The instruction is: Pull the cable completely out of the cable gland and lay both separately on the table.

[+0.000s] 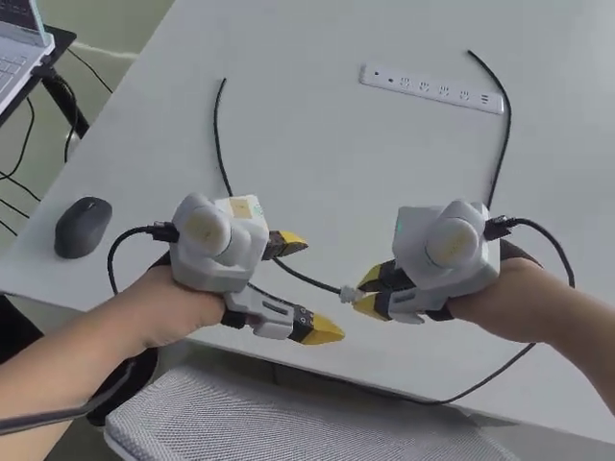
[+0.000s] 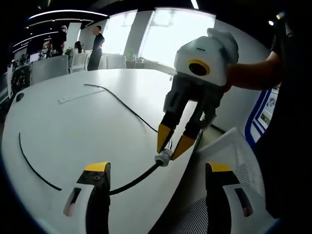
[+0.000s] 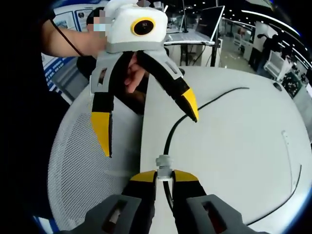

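Note:
A small white cable gland (image 1: 351,293) sits on a thin black cable (image 1: 219,144) that runs across the white table (image 1: 336,163) to the near edge. My right gripper (image 1: 363,292) is shut on the gland at that edge. In the right gripper view the gland (image 3: 164,164) pokes out between the yellow tips of the right gripper (image 3: 164,176), and the cable (image 3: 195,109) leads away over the table. My left gripper (image 1: 309,286) is open and faces the gland from the left, with the cable passing between its jaws untouched. The left gripper view shows the gland (image 2: 163,157) ahead of its open jaws.
A white power strip (image 1: 432,88) lies at the far side, its black lead (image 1: 500,144) curving down the right. A dark mouse (image 1: 82,226) rests at the left edge and a laptop (image 1: 19,48) beyond it. A mesh chair (image 1: 288,423) is below the near edge.

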